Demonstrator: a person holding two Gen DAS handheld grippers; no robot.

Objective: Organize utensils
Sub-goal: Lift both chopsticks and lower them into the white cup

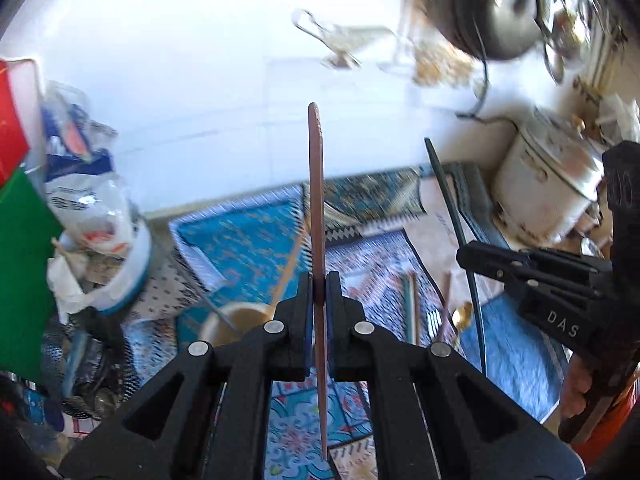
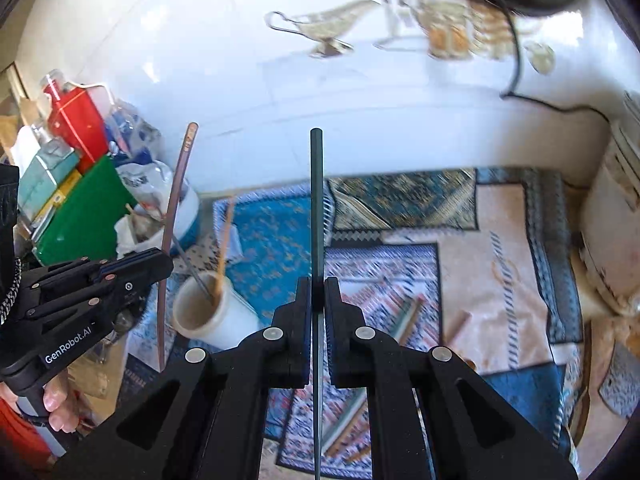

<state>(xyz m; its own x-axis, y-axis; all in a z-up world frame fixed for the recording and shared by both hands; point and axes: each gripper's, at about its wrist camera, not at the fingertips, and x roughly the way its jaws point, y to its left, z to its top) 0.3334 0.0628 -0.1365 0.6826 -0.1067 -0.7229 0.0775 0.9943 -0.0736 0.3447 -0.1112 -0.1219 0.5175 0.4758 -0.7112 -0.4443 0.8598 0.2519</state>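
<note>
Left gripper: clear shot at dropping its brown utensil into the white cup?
Probably yes. The left gripper is shut on the brown utensil, and the white cup stands open-topped below it, holding only two thin sticks. The right gripper sits off to the side.

We see a white wall (image 2: 280, 100) catching bright daylight — below it a patterned blue cloth (image 2: 272, 240) covers the surface, and clutter — boxes (image 2: 76, 120), bags (image 1: 88, 196) — piles up left.

Clutter around a patterned cloth

Left of the patterned cloth (image 2: 472, 264) stand a green board (image 2: 80, 220) and red carton (image 2: 76, 124); a white cooker (image 1: 548, 188) sits right.
</note>
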